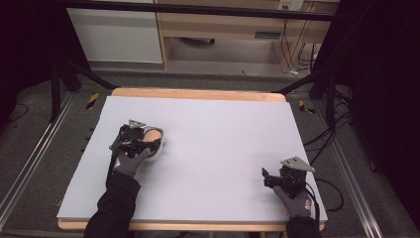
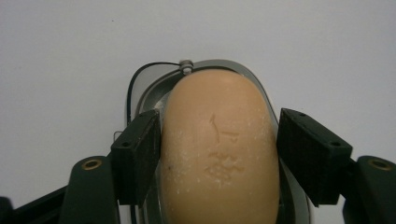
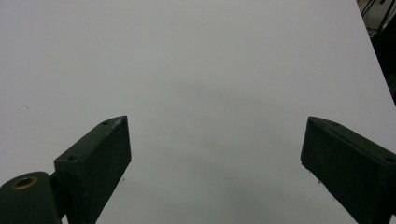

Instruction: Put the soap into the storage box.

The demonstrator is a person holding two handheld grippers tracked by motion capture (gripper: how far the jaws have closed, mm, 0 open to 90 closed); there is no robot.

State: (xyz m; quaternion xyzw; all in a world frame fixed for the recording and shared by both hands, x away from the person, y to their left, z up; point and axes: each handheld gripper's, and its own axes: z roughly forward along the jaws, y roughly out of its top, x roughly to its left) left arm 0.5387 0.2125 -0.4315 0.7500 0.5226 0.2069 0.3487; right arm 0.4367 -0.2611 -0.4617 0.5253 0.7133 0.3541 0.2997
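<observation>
The peach-coloured soap bar [image 2: 219, 154] lies in a grey dish [image 2: 140, 84] on the worktop's [image 1: 223, 148] left half; the left tool [image 2: 217, 144] straddles it, one pad touching, the other just clear; the right tool [image 3: 215, 154] gapes wide near the right edge, holding nothing.

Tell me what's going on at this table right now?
A person works with a gripper in each hand. The left gripper straddles a tan bar of soap lying in a clear soap dish on the white table. One jaw sits against the soap's side; a small gap shows at the other, so it reads as open around the bar. The right gripper rests over bare table near the front right corner, jaws wide apart with nothing between them.
</observation>
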